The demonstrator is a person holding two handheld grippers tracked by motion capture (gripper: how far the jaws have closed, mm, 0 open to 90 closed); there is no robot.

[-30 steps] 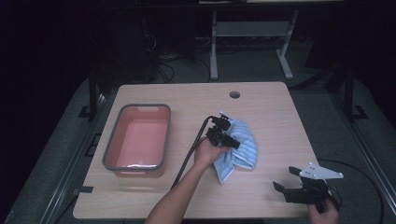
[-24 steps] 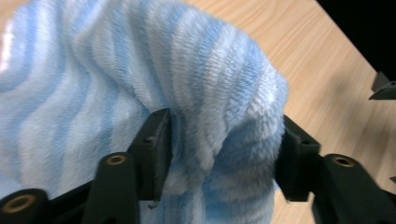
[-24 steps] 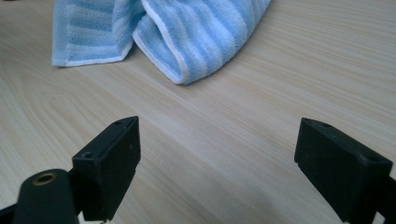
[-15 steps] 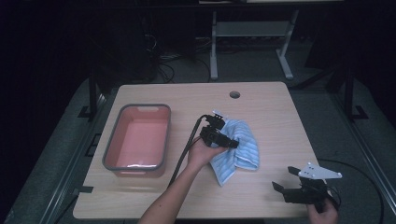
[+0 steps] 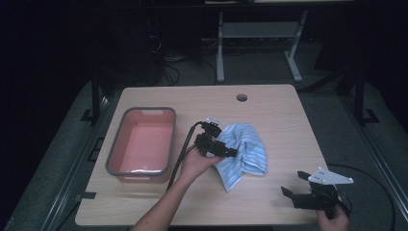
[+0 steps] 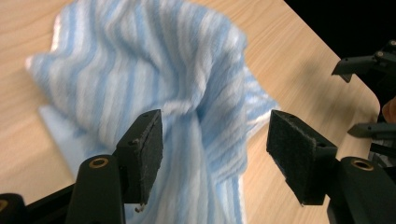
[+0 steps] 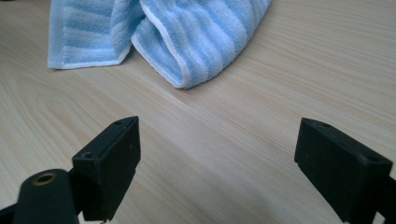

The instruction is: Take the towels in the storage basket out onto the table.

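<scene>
While the crumpled blue-and-white striped cloth [image 5: 243, 153] lies right of the pink plastic tub [image 5: 142, 144], its long axis runs away from the person. The left gripper [image 5: 234, 153], jaws just opened with cloth loose between them, hovers at its tub-side edge. The right gripper [image 5: 292, 187], jaws apart and empty, sits farther from the tub, well clear.

Left gripper [image 5: 235, 153] has drawn back toward pink tub [image 5: 126, 144] side of striped towel [image 5: 245, 151] and lifted slightly; jaws just opened, cloth under them apparently released. Towel now bunched closer, folds reshaped.
</scene>
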